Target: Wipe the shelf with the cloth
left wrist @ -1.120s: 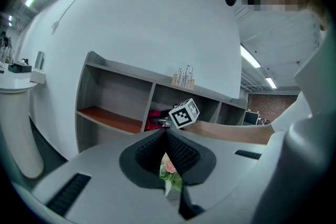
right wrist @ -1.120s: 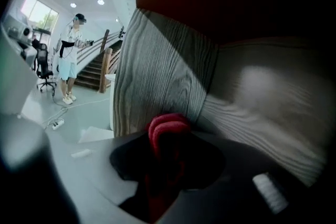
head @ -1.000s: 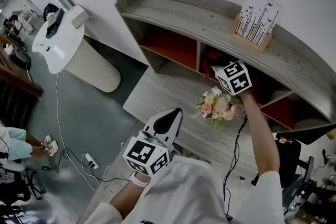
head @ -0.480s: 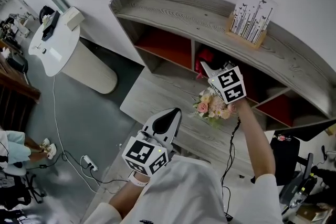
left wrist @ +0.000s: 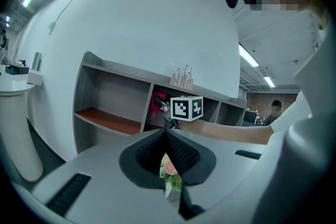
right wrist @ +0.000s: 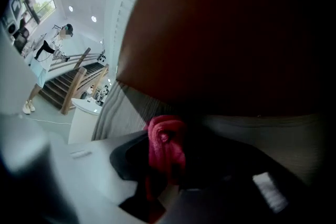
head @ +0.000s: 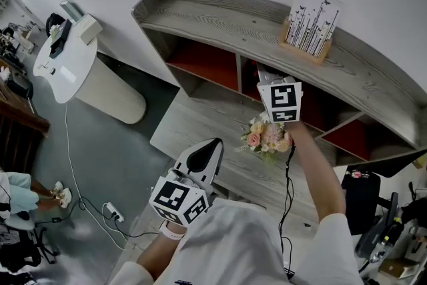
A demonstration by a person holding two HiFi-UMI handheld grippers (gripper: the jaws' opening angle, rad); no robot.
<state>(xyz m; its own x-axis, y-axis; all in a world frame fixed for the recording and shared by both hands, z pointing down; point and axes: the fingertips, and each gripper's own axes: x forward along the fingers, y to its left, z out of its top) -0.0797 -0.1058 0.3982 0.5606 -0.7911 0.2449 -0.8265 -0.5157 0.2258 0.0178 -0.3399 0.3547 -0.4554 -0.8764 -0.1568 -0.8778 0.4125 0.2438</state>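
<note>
the right gripper, pinching the red cloth, has turned a little inside the middle compartment of the shelf, so wiping seems under way; the left gripper hangs low, pressed together and empty.

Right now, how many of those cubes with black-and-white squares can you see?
2. One cube sits on the left tongs, low near the person's body. The other cube sits on the right tongs, at the mouth of the shelf's middle compartment, above the flowers. None appears hidden.
</note>
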